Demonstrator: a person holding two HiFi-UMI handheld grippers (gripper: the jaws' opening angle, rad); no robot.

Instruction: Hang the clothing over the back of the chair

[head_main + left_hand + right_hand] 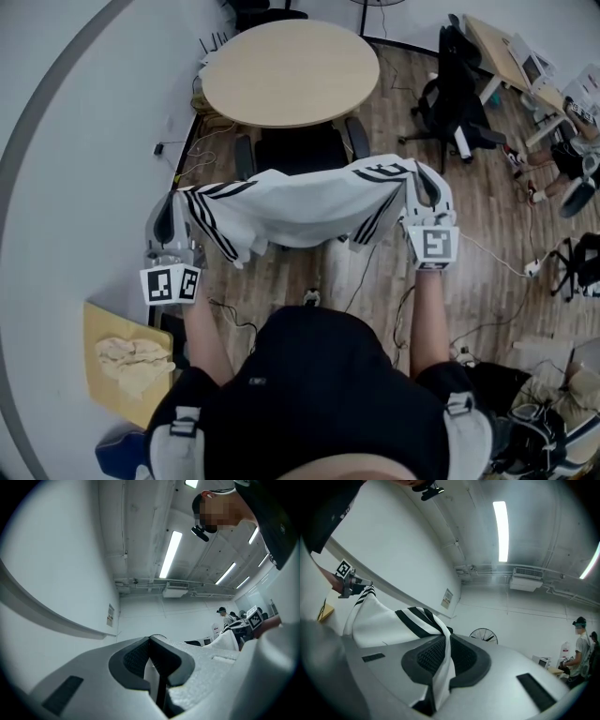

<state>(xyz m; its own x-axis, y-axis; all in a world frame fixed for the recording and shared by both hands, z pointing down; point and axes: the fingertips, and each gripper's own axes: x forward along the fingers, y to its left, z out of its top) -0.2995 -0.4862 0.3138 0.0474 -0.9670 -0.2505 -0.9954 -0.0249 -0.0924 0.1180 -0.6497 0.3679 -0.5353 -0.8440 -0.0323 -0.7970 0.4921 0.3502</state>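
A white garment with black stripes (300, 208) hangs stretched between my two grippers, held up in the air above a black chair (298, 150). My left gripper (172, 217) is shut on the garment's left end, and white cloth (151, 672) shows pinched between its jaws. At the other end my right gripper (424, 186) is shut on the striped edge (443, 667). The chair sits tucked at a round wooden table (291, 70), its back partly hidden behind the cloth.
A second black office chair (457, 89) stands to the right on the wood floor. Cables (487, 258) trail across the floor. A small yellow table (122, 361) with crumpled cloth sits at lower left by the white wall (75, 141). People stand far off in both gripper views.
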